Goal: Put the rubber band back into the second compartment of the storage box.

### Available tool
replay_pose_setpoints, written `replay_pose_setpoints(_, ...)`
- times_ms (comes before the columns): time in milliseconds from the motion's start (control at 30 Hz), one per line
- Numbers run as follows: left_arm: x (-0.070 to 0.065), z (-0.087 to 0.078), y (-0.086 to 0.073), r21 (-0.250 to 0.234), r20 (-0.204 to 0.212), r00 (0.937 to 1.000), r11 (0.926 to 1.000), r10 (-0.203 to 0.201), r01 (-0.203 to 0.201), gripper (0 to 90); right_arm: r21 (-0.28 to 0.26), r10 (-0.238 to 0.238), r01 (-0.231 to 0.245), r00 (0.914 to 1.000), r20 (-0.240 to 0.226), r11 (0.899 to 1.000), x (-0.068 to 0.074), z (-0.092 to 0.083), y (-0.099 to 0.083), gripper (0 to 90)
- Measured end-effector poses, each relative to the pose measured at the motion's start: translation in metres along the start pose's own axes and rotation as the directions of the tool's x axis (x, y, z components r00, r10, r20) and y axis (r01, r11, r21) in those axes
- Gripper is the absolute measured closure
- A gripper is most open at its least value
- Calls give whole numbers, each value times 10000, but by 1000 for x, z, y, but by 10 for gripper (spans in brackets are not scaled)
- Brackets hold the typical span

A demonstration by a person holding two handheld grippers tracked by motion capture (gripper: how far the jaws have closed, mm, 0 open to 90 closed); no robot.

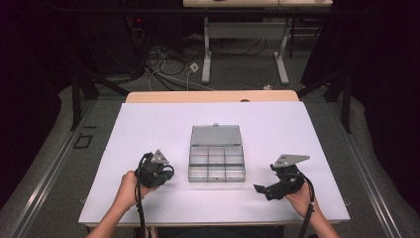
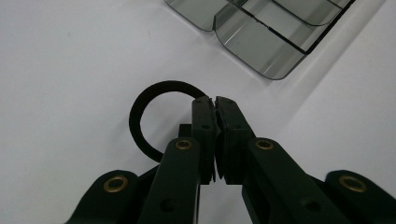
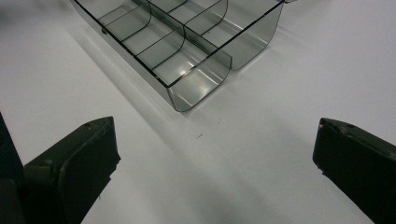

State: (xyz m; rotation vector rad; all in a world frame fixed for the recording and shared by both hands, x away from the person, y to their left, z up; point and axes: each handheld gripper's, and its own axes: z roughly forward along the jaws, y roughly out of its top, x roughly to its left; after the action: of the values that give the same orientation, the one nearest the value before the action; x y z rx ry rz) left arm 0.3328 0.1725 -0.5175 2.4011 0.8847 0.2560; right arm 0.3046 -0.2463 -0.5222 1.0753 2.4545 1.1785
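A clear grey plastic compartment box (image 1: 217, 166) lies in the middle of the white table with its lid (image 1: 216, 135) folded open behind it; its compartments look empty. My left gripper (image 1: 157, 174) sits left of the box, and in the left gripper view its jaws (image 2: 215, 100) are shut on a thin black ring (image 2: 163, 86) that rests on the table, a corner of the box (image 2: 261, 51) beyond it. My right gripper (image 1: 266, 190) sits right of the box. In the right gripper view it is (image 3: 215, 140) open wide with nothing between its jaws, facing the box's near corner (image 3: 201, 86).
The white table top (image 1: 297, 129) has bare surface all around the box. Behind the table stand a desk frame (image 1: 245, 34) and loose cables (image 1: 168, 64) on the floor. Dark curtains close off both sides.
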Motion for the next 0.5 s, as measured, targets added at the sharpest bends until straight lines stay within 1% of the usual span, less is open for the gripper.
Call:
replay_pose_setpoints(33,-1,0,0,-27,-40,10000,10000,0,-1,871,1,1,-1,10000,-4,10000,0,0,0,0)
replay_pose_setpoints(100,0,-1,2,63,64,9999,9999,120,-121,871,-81,-95,95,9999,56,9999,0,0,0,0)
replay_pose_setpoints(133,-1,-2,3,116,87,9998,9998,166,-167,871,-11,-119,119,9999,39,9999,0,0,0,0)
replay_pose_setpoints(200,-3,-1,4,11,-48,9999,9999,131,-131,871,-11,-130,130,9999,34,9999,0,0,0,0)
replay_pose_setpoints(233,-2,-3,6,107,71,9997,9997,234,-235,871,186,-115,113,9999,55,9998,0,-1,1,0)
replay_pose_setpoints(267,-2,-3,7,0,49,9997,9997,231,-231,870,148,-148,148,9999,39,9998,0,-1,1,0)
replay_pose_setpoints(300,-2,-3,7,-35,22,9997,9997,243,-243,870,-4,-124,124,9999,11,9999,0,0,0,0)
replay_pose_setpoints(333,-3,-3,8,-91,-27,9998,9998,198,-198,871,-1,-133,133,9999,8,9999,-1,0,0,0)
replay_pose_setpoints(367,-2,-4,9,4,62,9997,9998,219,-219,871,-2,-130,130,9999,5,9999,-1,0,0,0)
replay_pose_setpoints(400,-3,-3,9,-108,12,9998,9997,210,-210,870,-5,-129,129,9999,5,9999,-1,0,0,0)
replay_pose_setpoints(467,-4,-3,9,-110,-1,9997,9996,246,-246,871,-8,-94,94,10000,14,10000,0,0,0,0)
replay_pose_setpoints(500,-4,-4,10,-41,112,9994,9995,318,-317,871,43,-101,101,9999,10,9999,0,0,0,0)
